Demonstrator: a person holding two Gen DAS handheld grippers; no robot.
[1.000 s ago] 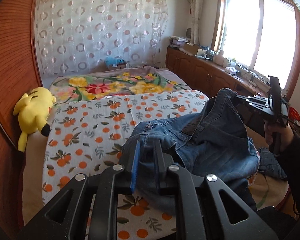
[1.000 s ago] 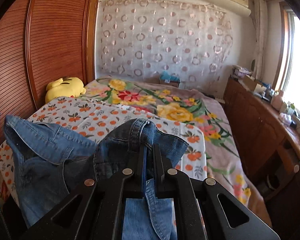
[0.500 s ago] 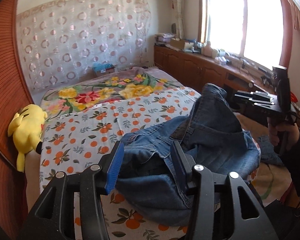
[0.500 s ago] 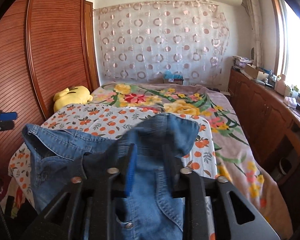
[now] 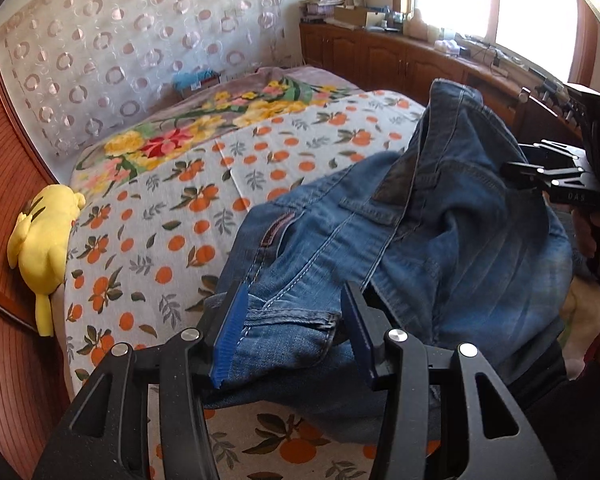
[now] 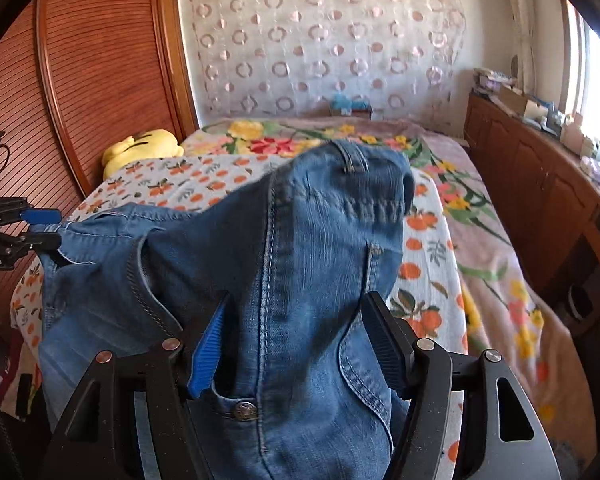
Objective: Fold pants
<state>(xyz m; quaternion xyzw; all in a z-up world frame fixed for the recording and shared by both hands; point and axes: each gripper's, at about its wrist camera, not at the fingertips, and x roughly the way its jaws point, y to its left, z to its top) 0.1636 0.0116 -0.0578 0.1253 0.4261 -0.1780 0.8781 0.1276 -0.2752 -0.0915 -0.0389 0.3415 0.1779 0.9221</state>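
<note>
Both hand-held grippers (image 5: pixel 292 320) (image 6: pixel 296 336) straddle the jeans (image 5: pixel 440 240), unclamped.

Jeans (image 6: pixel 300 260) between parted jaws

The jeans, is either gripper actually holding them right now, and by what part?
Neither. Both the left gripper and right gripper have just opened; the jeans waistband lies loose between their spread jaws, unpinched, slumping onto the bed.

Daylight is admitted through the overexposed window (image 5: pixel 540 12) at right; straight edges are bowed by fisheye distortion, corners are vignetted black, and slight motion blur is seen.
</note>
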